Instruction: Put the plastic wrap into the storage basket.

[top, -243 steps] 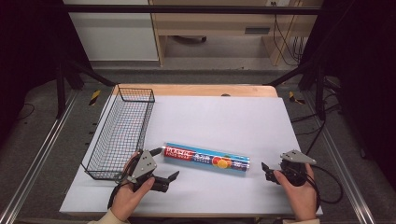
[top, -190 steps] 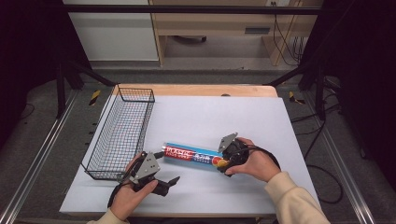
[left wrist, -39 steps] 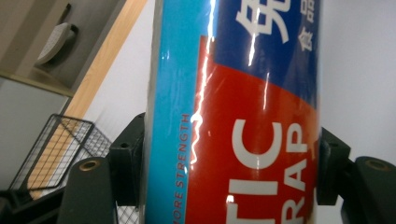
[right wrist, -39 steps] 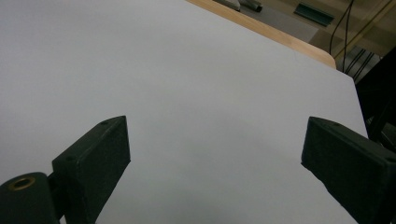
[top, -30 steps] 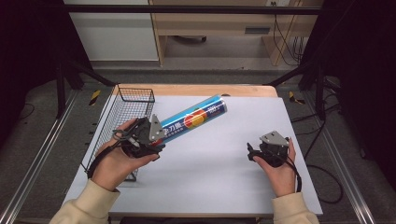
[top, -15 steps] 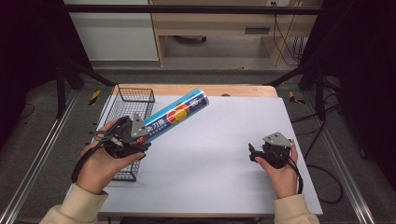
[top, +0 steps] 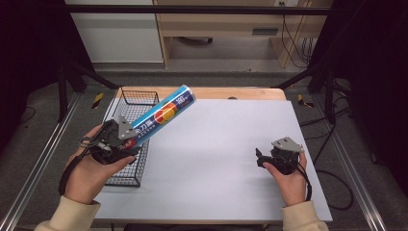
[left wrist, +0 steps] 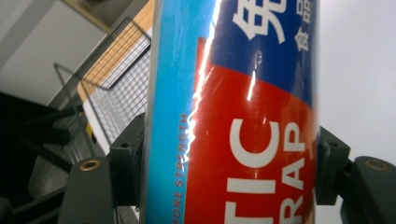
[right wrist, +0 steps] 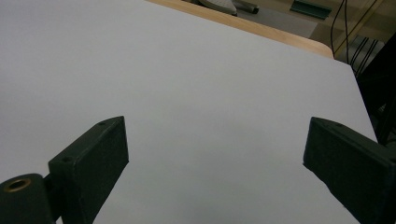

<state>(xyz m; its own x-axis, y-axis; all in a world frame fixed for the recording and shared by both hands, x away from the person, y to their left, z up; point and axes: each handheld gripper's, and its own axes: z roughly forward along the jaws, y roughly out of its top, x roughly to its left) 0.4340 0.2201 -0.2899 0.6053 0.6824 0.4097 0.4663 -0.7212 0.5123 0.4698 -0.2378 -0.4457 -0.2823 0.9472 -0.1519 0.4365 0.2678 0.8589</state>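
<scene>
Left claw (top: pixel 126 144): clenched on the wrap box's near end, lifting it tilted.
Right claw (top: pixel 261 159): released, idle above the worktop (top: pixel 216 144).
Wrap box (top: pixel 161 114): airborne over the basket's rim, likely for stowing.
Wire basket (top: pixel 132 103): left edge, apparently empty.

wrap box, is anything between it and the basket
Nothing visible is. The left tool holds the wrap box by one end, tilted up over the basket, with its far end past the basket's right rim. The part of the basket's inside that shows is empty.
</scene>
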